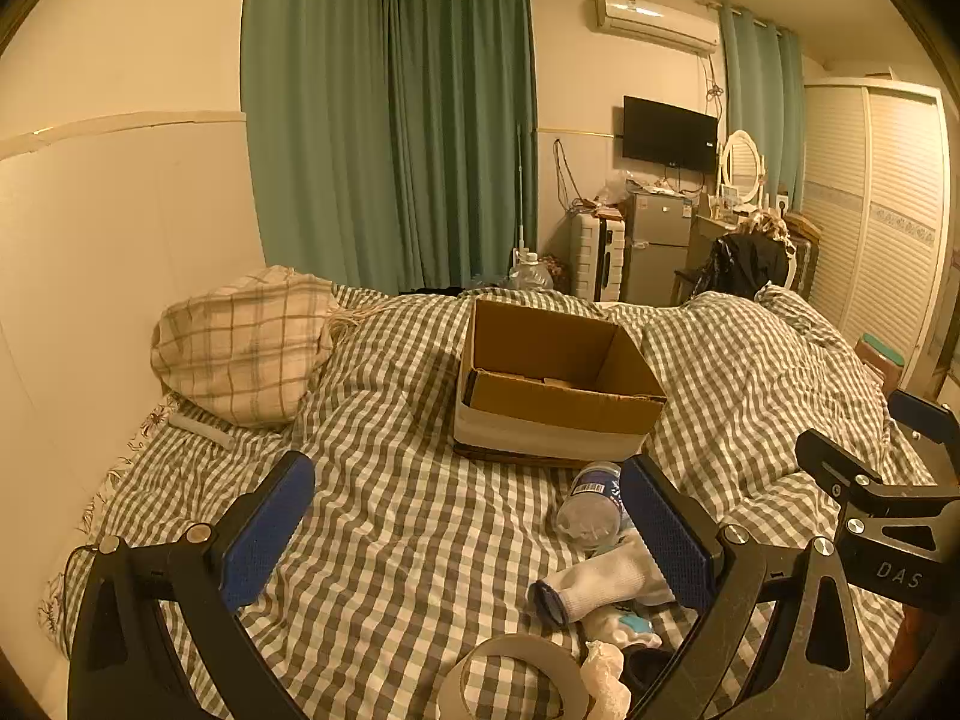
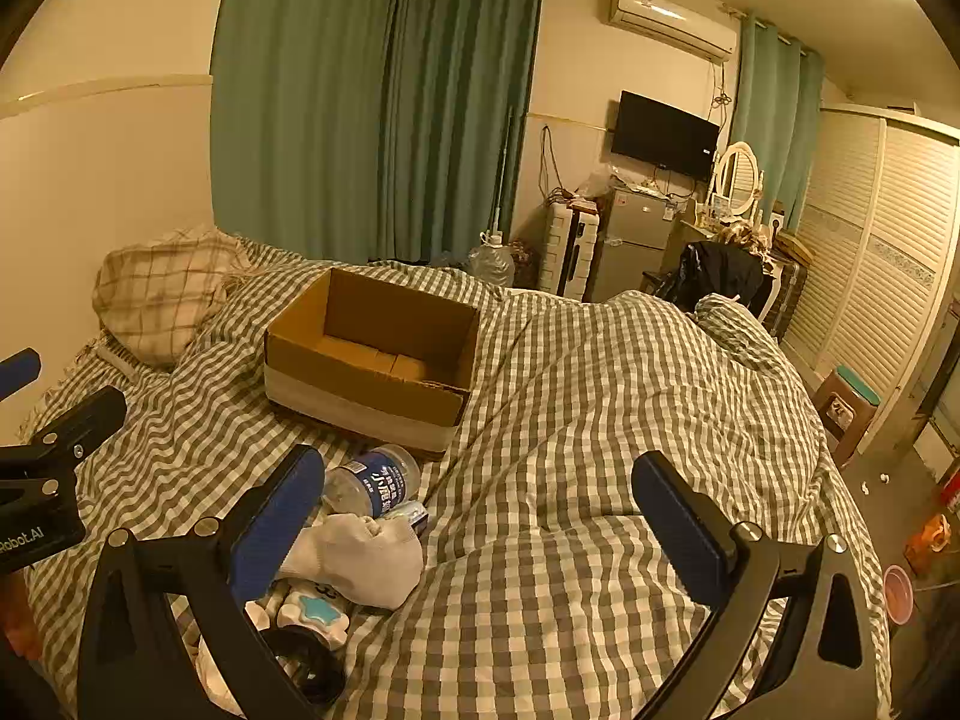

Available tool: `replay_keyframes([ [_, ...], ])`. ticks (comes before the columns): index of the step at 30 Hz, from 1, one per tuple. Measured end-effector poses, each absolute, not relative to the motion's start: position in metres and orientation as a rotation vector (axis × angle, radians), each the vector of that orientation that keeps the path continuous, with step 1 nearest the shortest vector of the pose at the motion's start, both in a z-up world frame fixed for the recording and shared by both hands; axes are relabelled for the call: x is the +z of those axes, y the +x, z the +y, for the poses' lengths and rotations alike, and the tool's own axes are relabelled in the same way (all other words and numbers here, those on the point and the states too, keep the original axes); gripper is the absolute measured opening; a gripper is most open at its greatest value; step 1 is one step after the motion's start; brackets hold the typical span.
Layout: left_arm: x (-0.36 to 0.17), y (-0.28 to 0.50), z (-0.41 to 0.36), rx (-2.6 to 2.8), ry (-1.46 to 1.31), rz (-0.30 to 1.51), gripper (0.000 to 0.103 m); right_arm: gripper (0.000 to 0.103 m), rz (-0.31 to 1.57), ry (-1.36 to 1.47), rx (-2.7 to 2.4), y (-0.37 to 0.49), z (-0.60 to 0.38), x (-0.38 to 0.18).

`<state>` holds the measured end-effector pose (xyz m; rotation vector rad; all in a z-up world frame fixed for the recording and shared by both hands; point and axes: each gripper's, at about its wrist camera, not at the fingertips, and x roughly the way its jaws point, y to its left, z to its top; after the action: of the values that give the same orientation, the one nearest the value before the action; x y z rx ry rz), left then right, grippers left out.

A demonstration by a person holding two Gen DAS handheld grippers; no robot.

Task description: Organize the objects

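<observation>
Both my left gripper (image 1: 468,528) and right gripper (image 2: 480,516) spread empty; bottle (image 2: 375,480), sock (image 2: 360,558) lie outside the seemingly empty box (image 2: 366,354).

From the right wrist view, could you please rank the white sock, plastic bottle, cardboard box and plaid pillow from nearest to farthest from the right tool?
1. White sock, beside the left finger.
2. Plastic bottle, just beyond.
3. Cardboard box, mid-bed.
4. Plaid pillow, far left.

Left gripper (image 1: 468,531) and right gripper (image 2: 480,522) both hover side by side, jaws spread wide, holding nothing
</observation>
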<state>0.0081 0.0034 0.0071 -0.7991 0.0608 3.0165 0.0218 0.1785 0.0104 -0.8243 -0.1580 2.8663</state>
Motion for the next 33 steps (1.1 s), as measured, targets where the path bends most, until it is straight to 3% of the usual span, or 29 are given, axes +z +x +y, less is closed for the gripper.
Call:
replay_keyframes([
  [33, 0.0036, 0.0094, 0.0074, 3.009, -0.801, 0.078, 0.103, 0.102, -0.157, -0.832, 2.879, 0.0245, 0.1739, 0.0087],
])
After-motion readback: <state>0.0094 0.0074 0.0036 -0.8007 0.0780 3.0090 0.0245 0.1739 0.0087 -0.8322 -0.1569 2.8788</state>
